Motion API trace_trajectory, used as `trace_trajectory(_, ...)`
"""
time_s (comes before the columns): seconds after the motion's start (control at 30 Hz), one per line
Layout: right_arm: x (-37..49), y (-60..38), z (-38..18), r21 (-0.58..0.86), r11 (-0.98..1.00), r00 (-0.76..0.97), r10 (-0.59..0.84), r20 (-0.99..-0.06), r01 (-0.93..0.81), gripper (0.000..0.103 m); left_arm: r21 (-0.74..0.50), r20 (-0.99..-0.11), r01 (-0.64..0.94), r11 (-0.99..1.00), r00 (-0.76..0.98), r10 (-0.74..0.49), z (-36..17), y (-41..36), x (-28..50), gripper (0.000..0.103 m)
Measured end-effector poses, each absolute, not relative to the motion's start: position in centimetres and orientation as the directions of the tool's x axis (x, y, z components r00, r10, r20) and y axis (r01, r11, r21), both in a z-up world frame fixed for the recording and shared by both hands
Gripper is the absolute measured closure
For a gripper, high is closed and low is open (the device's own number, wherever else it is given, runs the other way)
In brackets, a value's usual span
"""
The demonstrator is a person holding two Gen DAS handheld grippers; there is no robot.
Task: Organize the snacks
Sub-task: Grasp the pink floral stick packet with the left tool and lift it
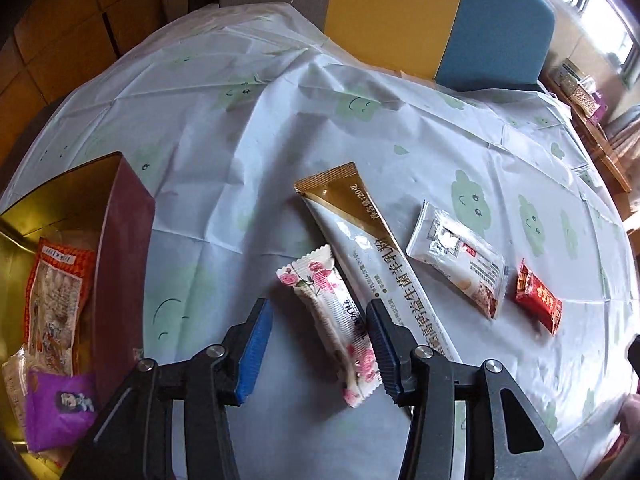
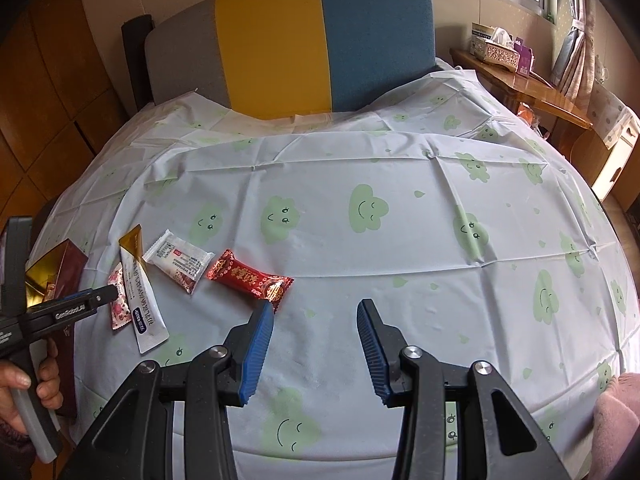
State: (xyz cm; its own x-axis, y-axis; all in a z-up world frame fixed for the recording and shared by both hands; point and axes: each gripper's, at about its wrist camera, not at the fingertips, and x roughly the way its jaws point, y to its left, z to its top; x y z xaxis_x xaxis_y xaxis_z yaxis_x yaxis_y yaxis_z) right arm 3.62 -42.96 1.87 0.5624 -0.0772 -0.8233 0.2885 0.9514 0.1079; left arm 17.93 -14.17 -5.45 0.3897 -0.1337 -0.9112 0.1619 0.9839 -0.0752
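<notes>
The left gripper (image 1: 320,350) stands released astride the rose-print snack (image 1: 334,320), with the long gold-tipped sachet (image 1: 360,248) crowding its right finger. The right gripper (image 2: 316,346) hangs released over bare surface (image 2: 400,240). Further off lie the white packet (image 1: 460,258) and red candy (image 1: 538,302); the snack box (image 1: 120,260) stands left.

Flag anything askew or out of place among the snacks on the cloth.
The rose-print packet lies tilted, one end overlapping the long gold-topped sachet. The white packet and red candy lie apart at different angles. Nothing looks spilled or torn.
</notes>
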Motion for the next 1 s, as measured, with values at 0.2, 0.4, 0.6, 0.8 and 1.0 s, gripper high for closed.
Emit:
trace_trajectory(0.2, 3.7, -43.1, 1.8, 0.117, 0.95, 0.562, -0.07, -0.824, 0.291, 0.059, -0.032, -0.894, 0.191, 0.981, 0.433, -0.113, -5.9, -14.7, 18.4, 0.066)
trace_trajectory(0.4, 3.8, -42.8, 1.7, 0.103, 0.954, 0.559, -0.076, -0.826, 0.282, 0.059, -0.04, -0.896, 0.237, 0.971, 0.421, -0.14, -5.5, -14.3, 16.5, 0.082)
trace_trajectory(0.6, 3.5, -43.3, 1.7, 0.104, 0.948, 0.558, -0.086, -0.826, 0.3, 0.059, -0.032, -0.892, 0.327, 0.945, 0.417, -0.175, -5.1, -14.3, 10.5, 0.082)
trace_trajectory(0.8, 3.7, -43.2, 1.2, 0.094, 0.952, 0.54, -0.082, -0.838, 0.291, 0.059, -0.004, -0.864, 0.37, 0.929, 0.467, -0.19, -5.0, -12.6, 4.8, 0.082)
trace_trajectory(1.0, 3.8, -41.6, 1.2, 0.095, 0.973, 0.553, -0.039, -0.832, 0.212, 0.059, 0.047, -0.825, 0.431, 0.901, 0.525, -0.208, -6.0, -11.8, 1.8, 0.081)
